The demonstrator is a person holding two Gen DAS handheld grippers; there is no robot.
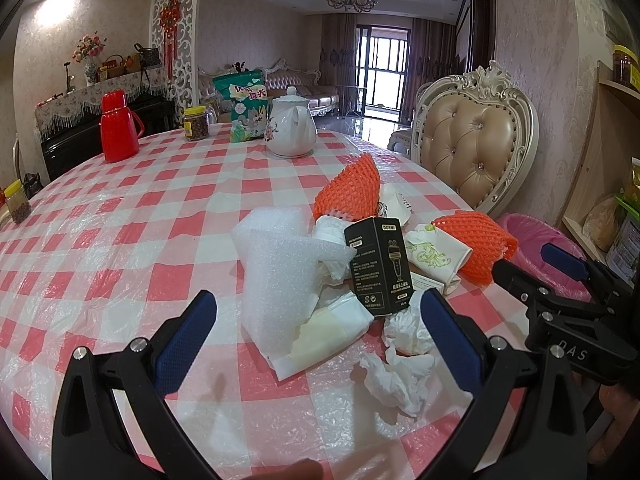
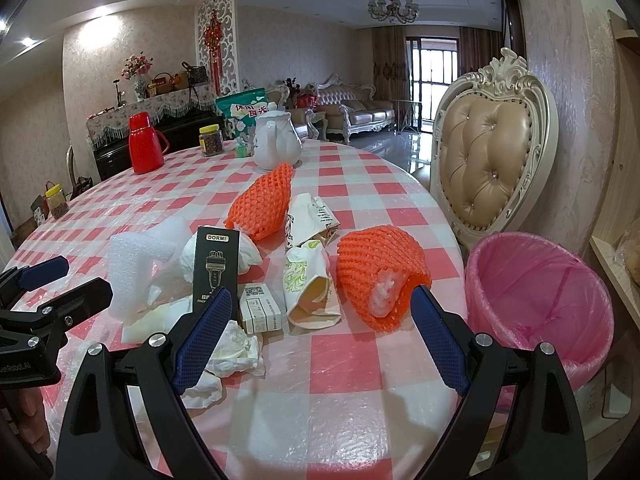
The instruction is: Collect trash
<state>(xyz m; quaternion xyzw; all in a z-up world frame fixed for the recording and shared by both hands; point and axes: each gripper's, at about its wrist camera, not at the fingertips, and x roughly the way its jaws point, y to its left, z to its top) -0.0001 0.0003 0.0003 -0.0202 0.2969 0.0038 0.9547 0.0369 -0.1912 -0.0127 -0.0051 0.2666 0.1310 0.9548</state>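
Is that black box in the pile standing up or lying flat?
Standing up. The black box rises on end among the tissues, its label reading upright.

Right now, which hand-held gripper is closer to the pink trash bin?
Right. The right hand-held gripper hovers open over the table edge, with the pink trash bin just beside it. The left hand-held gripper is open farther away, over the white foam sheet.
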